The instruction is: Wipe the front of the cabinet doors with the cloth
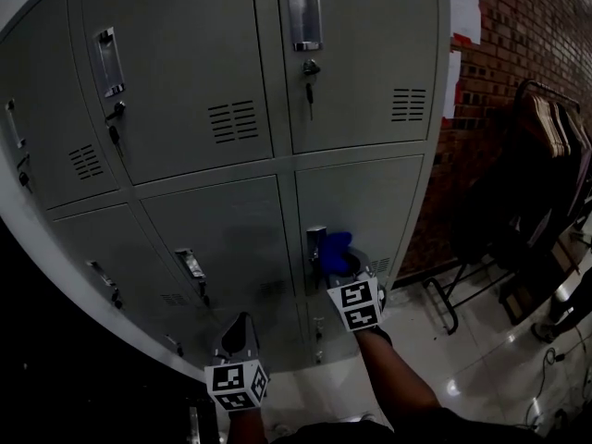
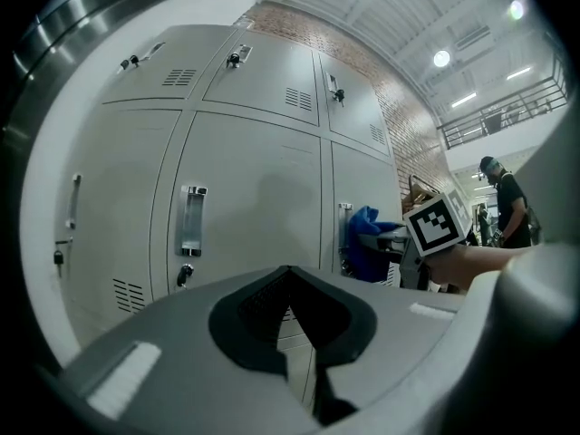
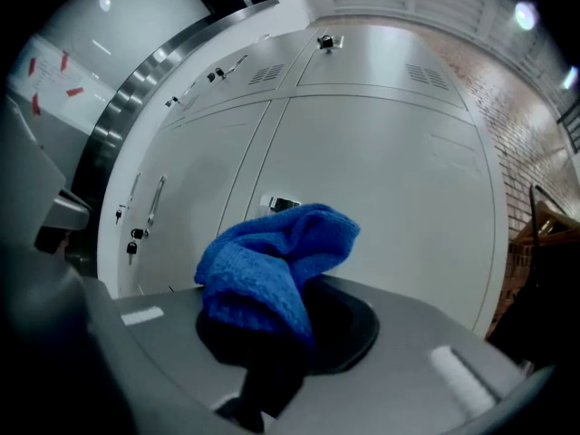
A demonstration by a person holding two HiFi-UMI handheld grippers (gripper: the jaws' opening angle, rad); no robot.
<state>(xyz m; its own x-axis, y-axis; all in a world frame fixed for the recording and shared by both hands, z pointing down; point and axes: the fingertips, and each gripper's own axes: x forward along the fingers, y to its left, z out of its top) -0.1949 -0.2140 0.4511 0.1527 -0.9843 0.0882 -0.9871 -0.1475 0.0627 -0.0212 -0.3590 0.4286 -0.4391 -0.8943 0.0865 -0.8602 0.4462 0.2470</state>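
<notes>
Cloth [image 1: 334,250] first: from the head view, the blue bundle sits up against the lower right of the grey cabinet doors [image 1: 368,200], just beside that door's metal handle [image 1: 315,241]. I cannot tell whether it actually touches the steel. My right gripper [image 1: 339,265] carries it, and my left gripper [image 1: 240,329] hangs lower and to the left, in front of the neighbouring lower door and apart from it. A brick wall [image 1: 518,54] stands to the right of the cabinet.

From the left gripper view, my left gripper [image 2: 290,275] has its jaws brought together at the tips with nothing between them. Beyond it are the cabinet doors [image 2: 258,188], with the cloth [image 2: 363,232] and my right gripper [image 2: 391,239] at the door on the right.

From the right gripper view, my right gripper [image 3: 294,326] is clamped on the cloth [image 3: 270,265], which bunches above the jaws and hides part of a handle [image 3: 282,204] on the door [image 3: 390,179] behind.
</notes>
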